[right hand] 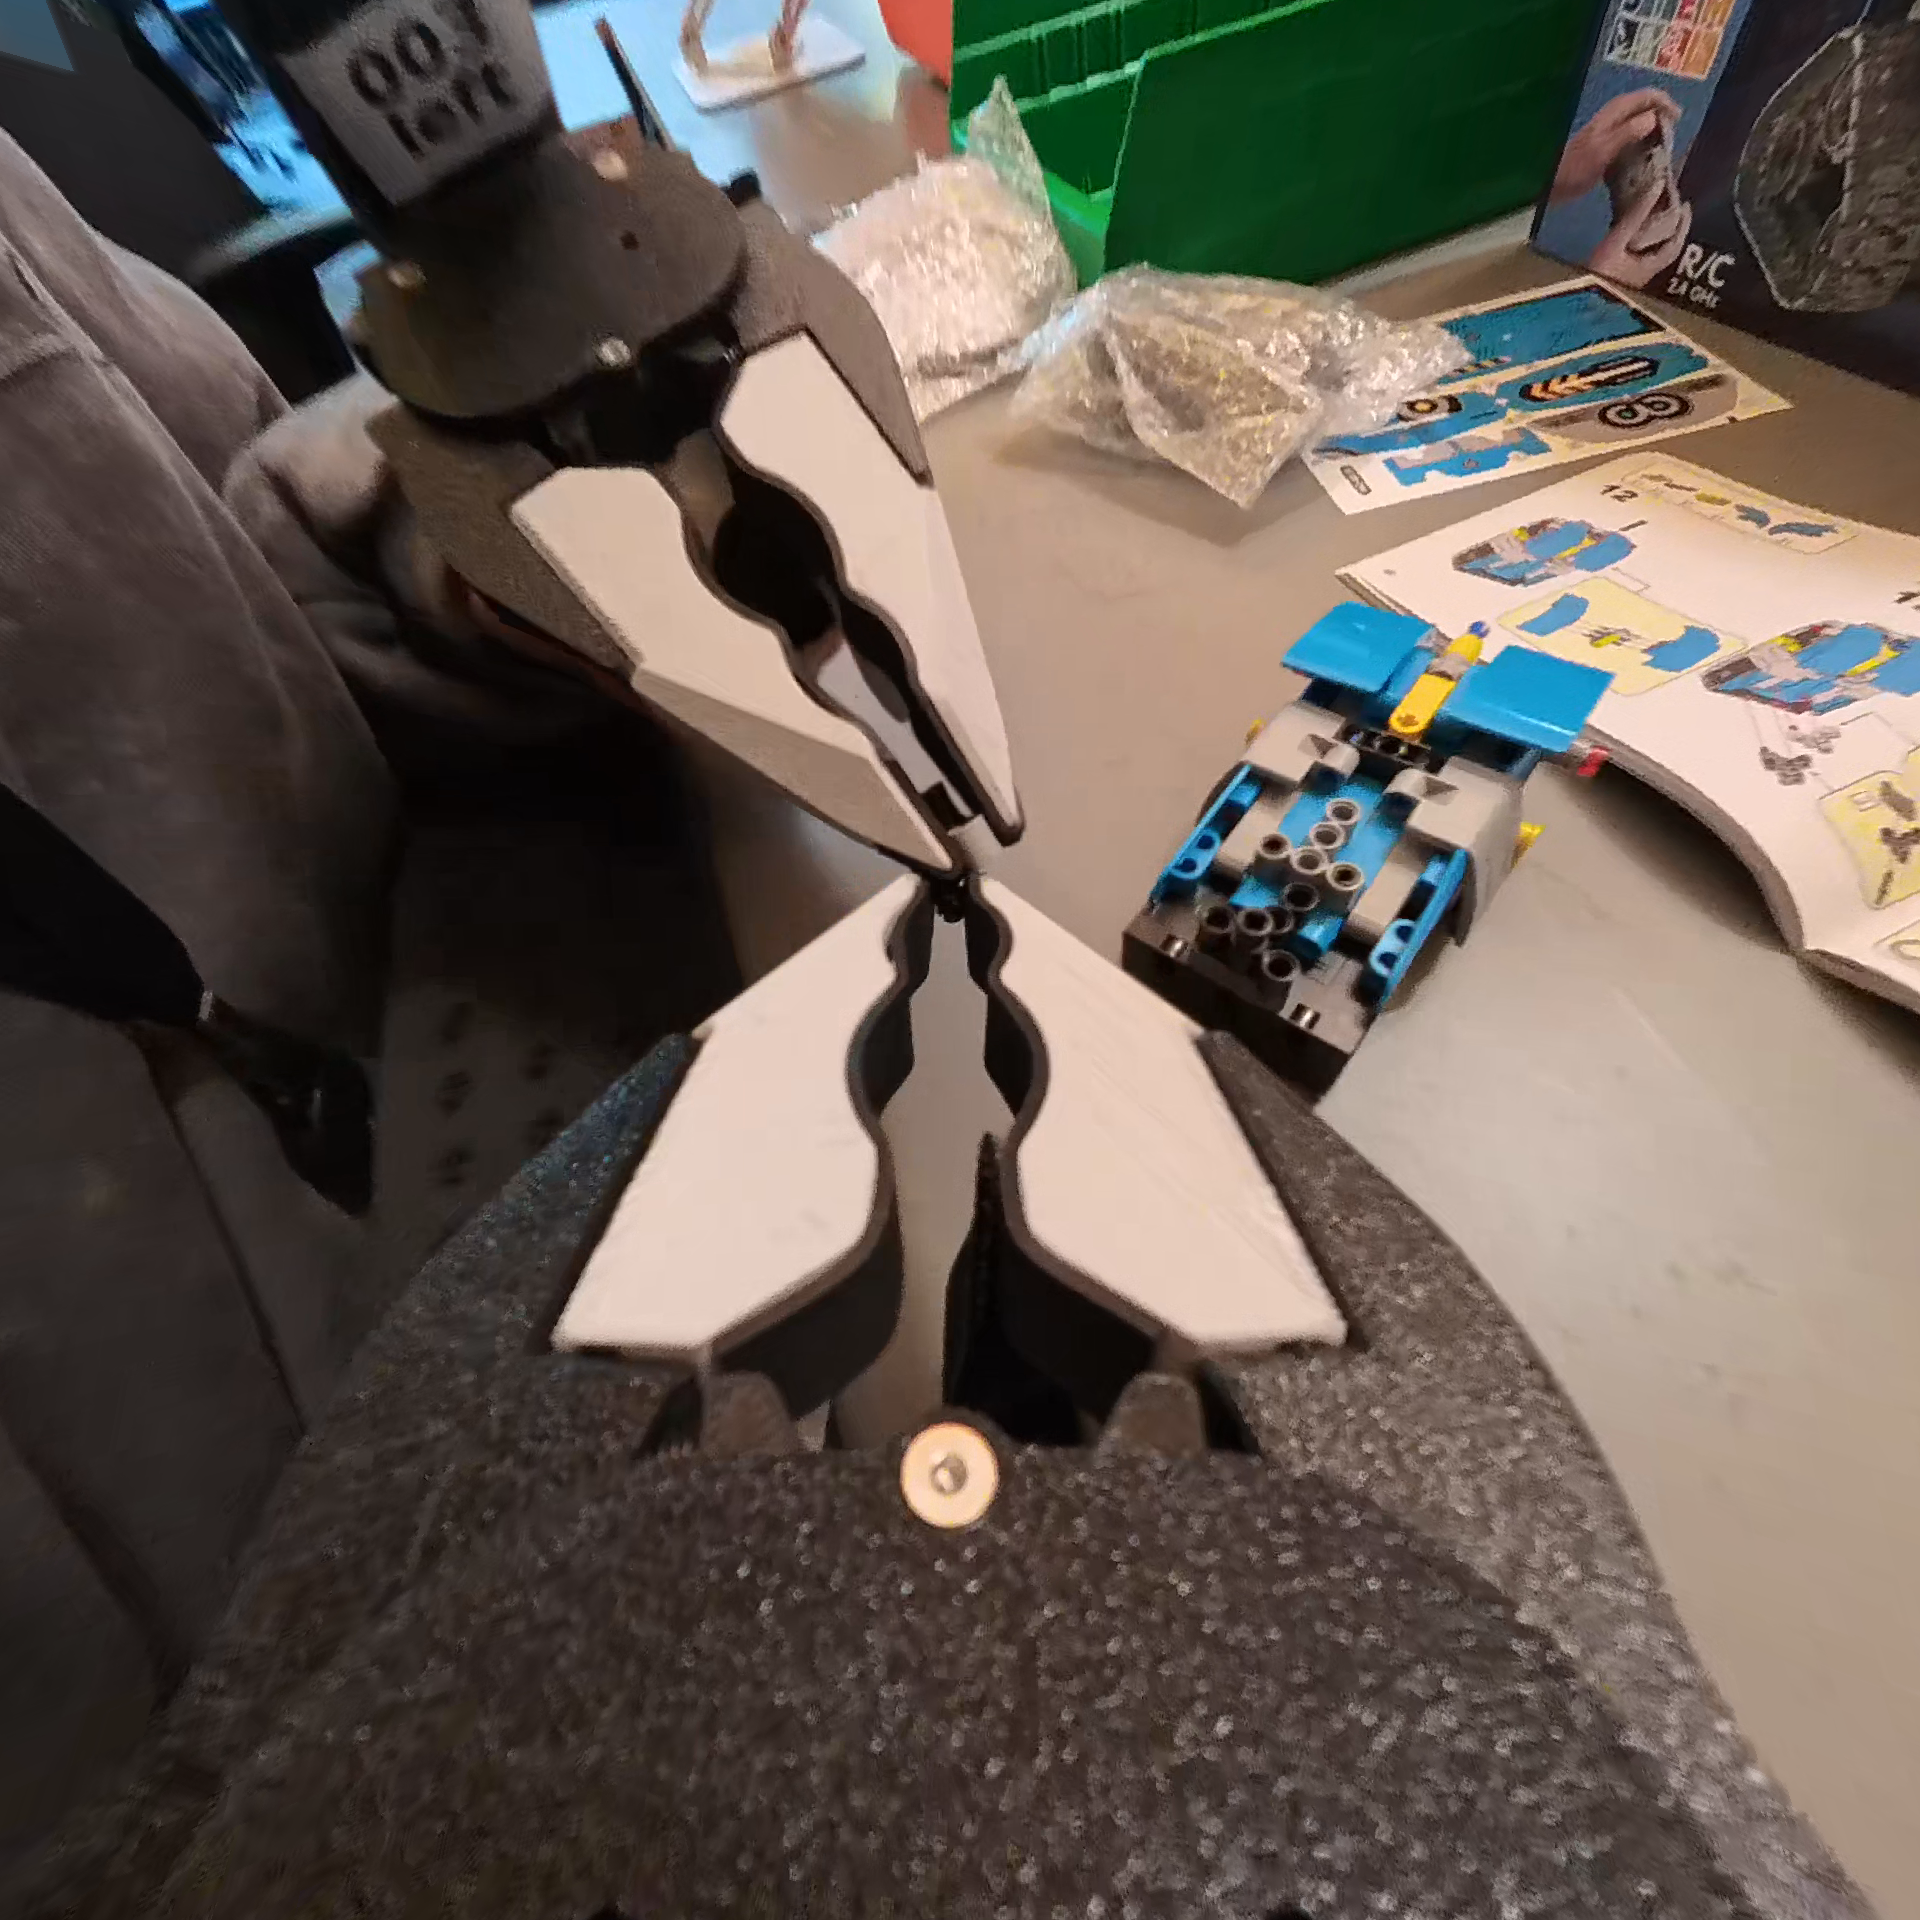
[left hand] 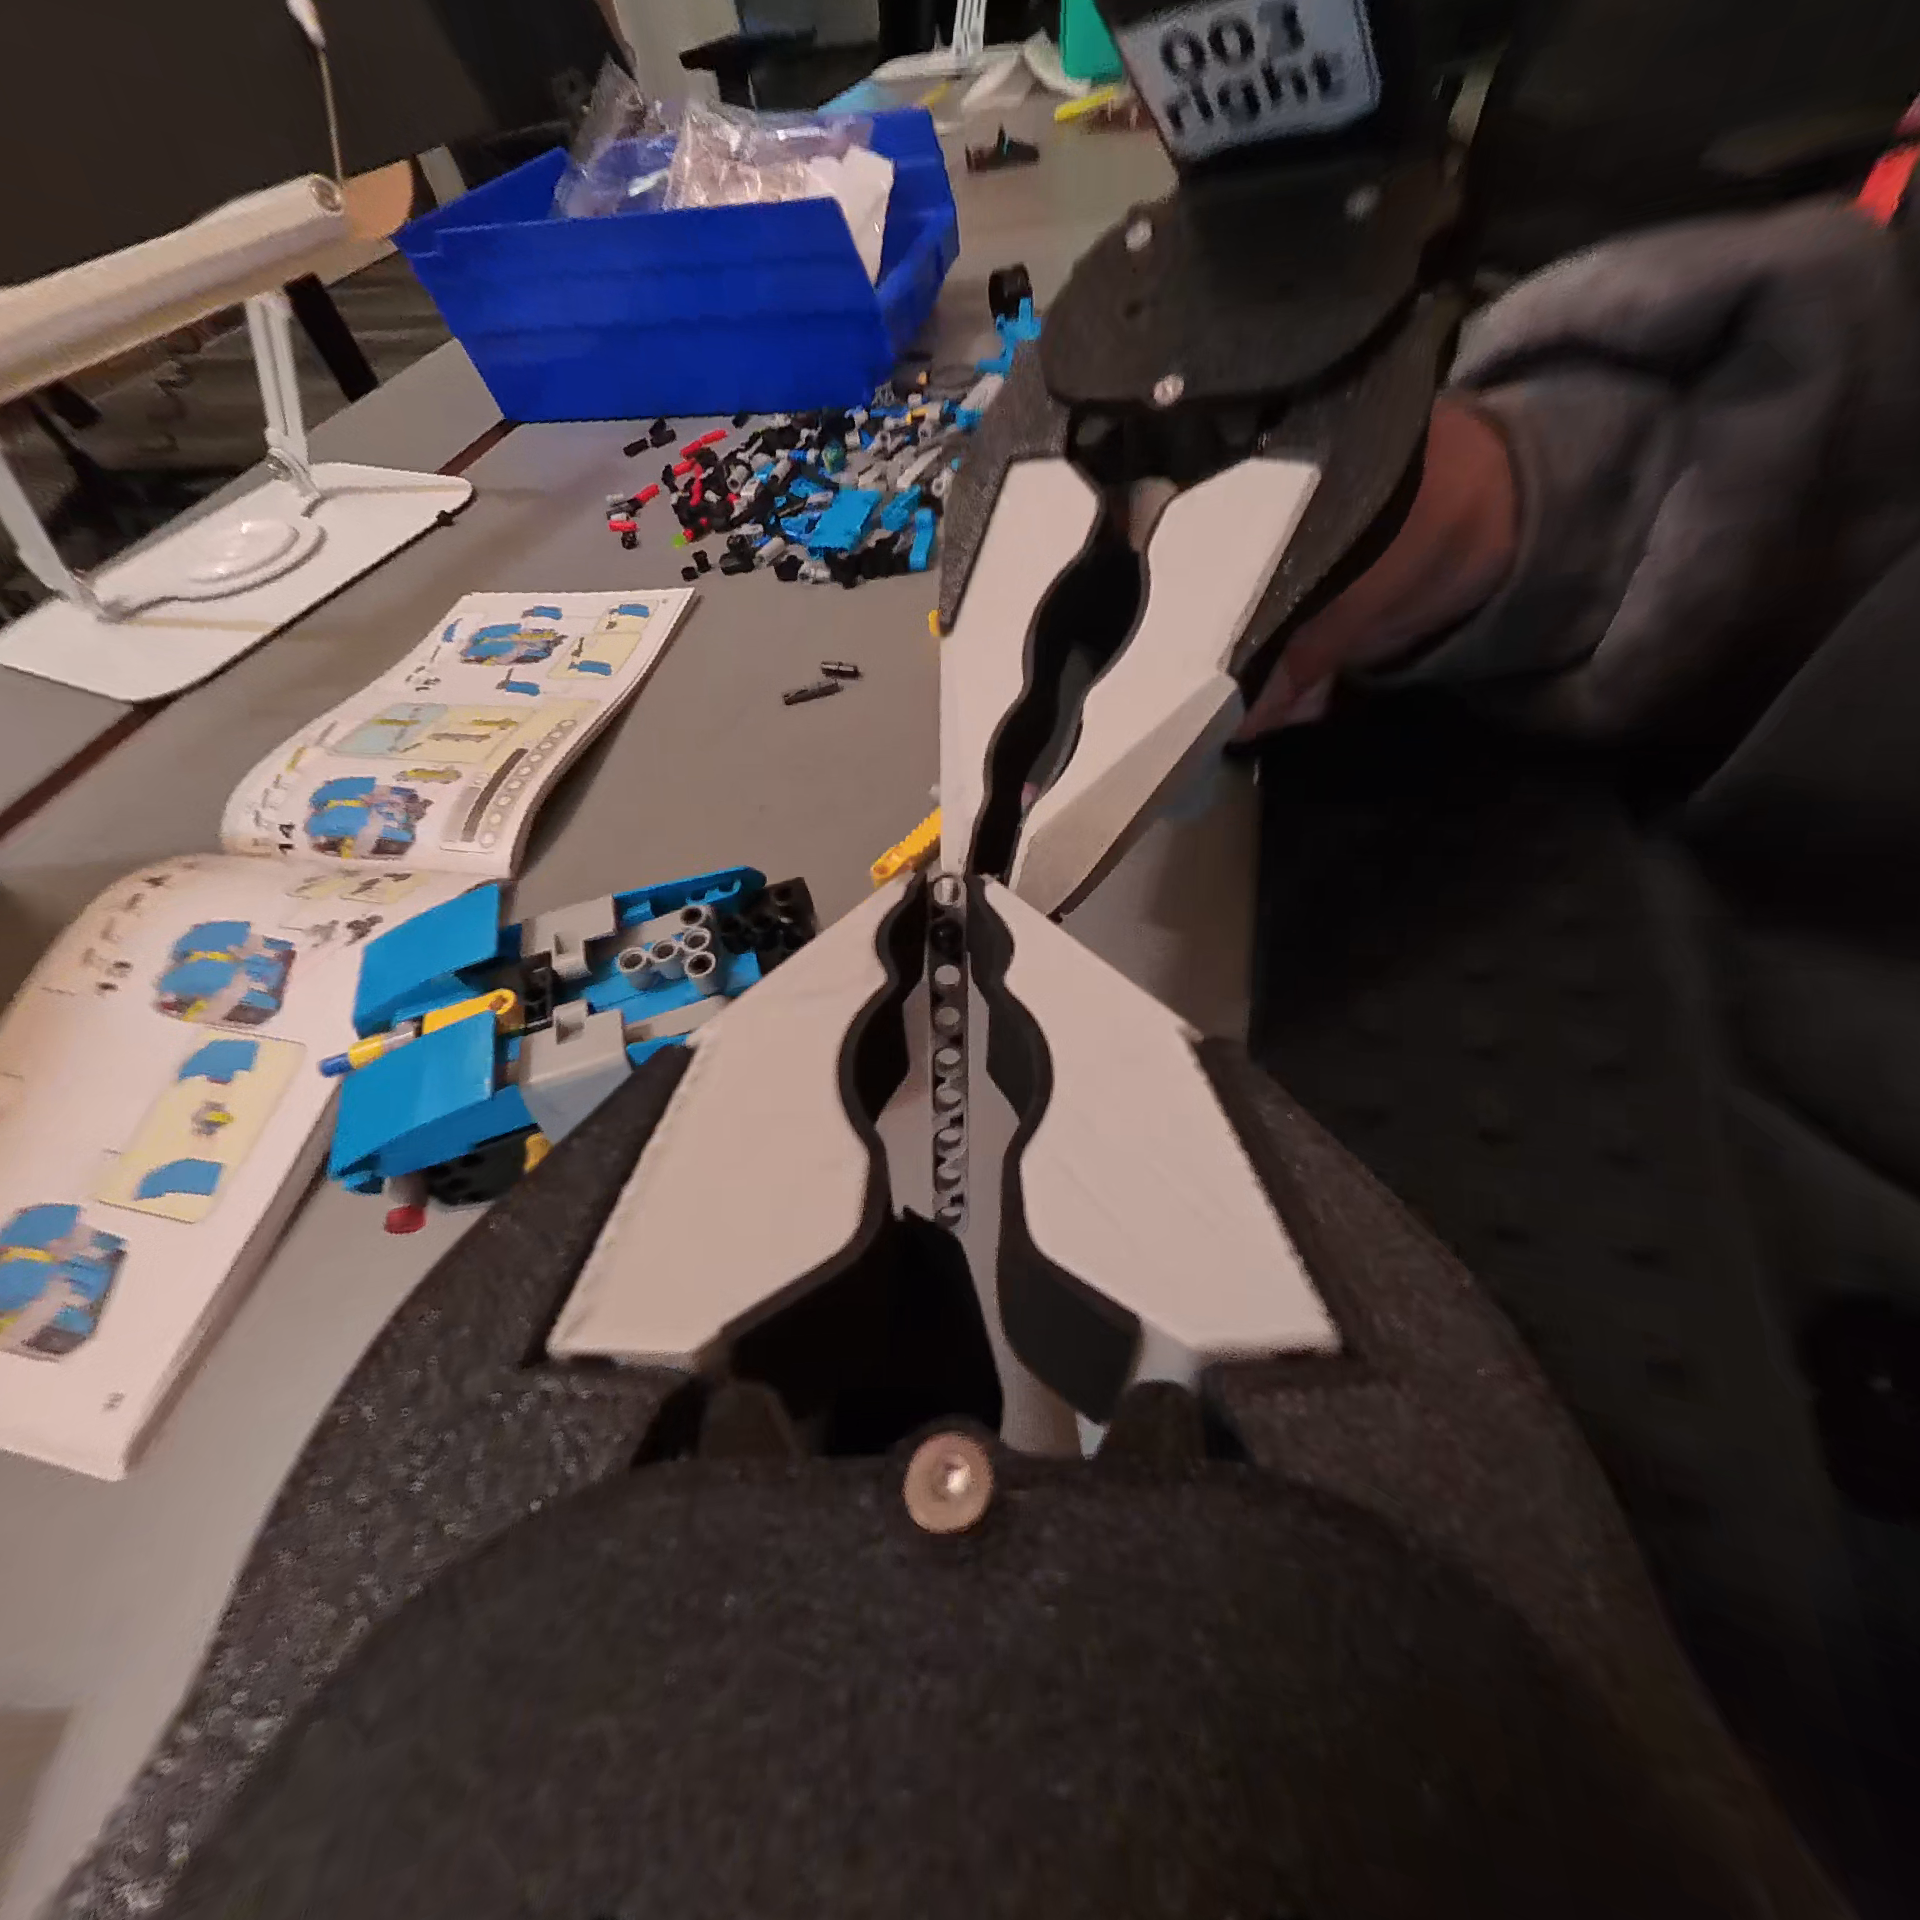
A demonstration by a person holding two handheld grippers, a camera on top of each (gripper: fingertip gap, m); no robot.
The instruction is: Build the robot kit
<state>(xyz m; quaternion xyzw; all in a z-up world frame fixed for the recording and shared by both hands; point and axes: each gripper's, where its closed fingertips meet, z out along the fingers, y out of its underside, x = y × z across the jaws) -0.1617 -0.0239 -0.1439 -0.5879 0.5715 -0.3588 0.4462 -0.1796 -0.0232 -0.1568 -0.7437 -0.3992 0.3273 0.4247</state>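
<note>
Left tool [left hand: 948, 899] pinches a long grey holed beam [left hand: 948, 1049], apparently upright.

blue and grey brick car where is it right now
Left wrist view: the brick car lies on the table left of the left gripper, beside the open instruction booklet.

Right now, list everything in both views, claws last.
beam: one, grey, holed, clamped in left claw
model car: one, blue and grey, on table beside the claws
booklet: one, white, open, beside car
loose parts: a pile, black, blue, red, before blue bin
blue bin: one, holds clear bags
lamp: one, white, table's far edge
sticker sheet: one, blue prints, past booklet
bags: two, clear, near green bin
green bin: one, far side
box: one, printed, far corner
left claw: shut on beam
right claw: tips closed at beam's end, what they pinch unclear
</note>
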